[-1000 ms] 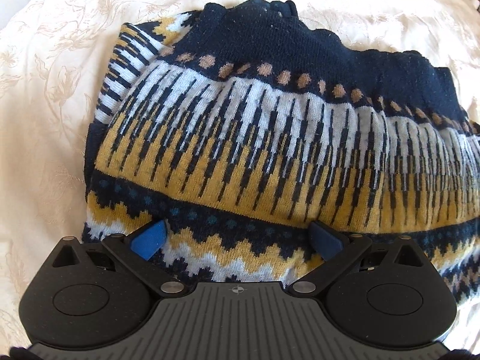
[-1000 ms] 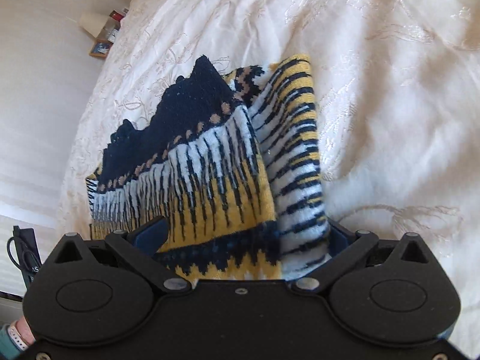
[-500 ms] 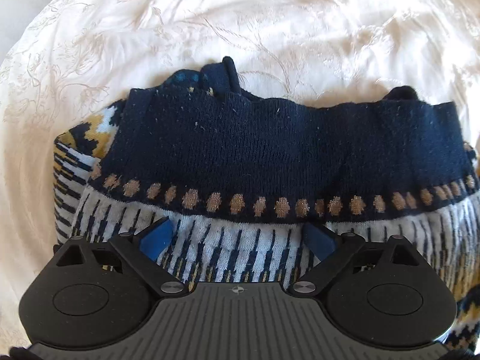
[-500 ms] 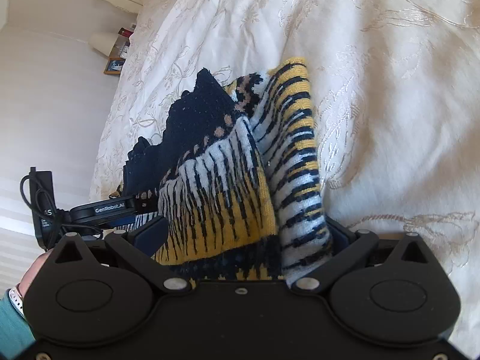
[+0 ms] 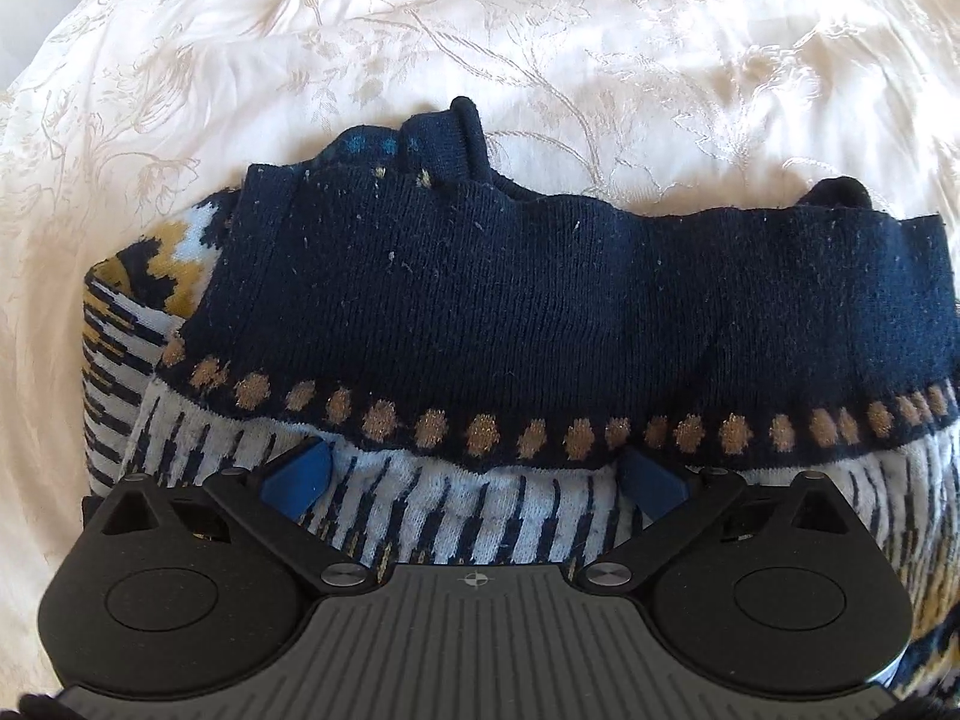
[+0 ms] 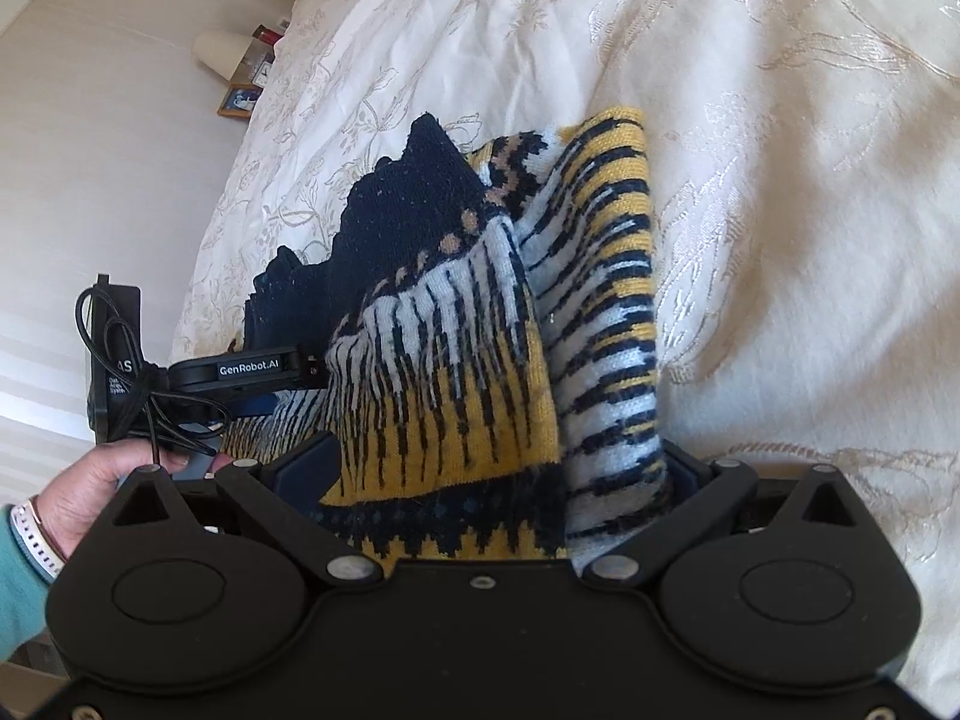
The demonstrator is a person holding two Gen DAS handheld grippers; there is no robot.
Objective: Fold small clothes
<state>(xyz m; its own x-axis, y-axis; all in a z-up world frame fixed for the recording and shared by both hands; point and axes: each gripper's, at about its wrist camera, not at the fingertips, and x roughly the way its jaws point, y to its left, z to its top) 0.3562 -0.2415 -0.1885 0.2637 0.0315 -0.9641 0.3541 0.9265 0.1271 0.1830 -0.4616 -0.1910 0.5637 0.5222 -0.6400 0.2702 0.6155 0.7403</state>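
A navy, mustard and white patterned knit sweater (image 5: 516, 312) lies bunched on a cream embroidered bedspread (image 5: 540, 48). In the left wrist view, the left gripper (image 5: 474, 477) has its blue pads spread wide with the sweater's striped band lying between them; I cannot tell whether they pinch it. In the right wrist view, the right gripper (image 6: 498, 480) stands wide too, fabric filling the gap from 11 to 1 o'clock. At 9 o'clock a hand (image 6: 96, 492) holds the other tool.
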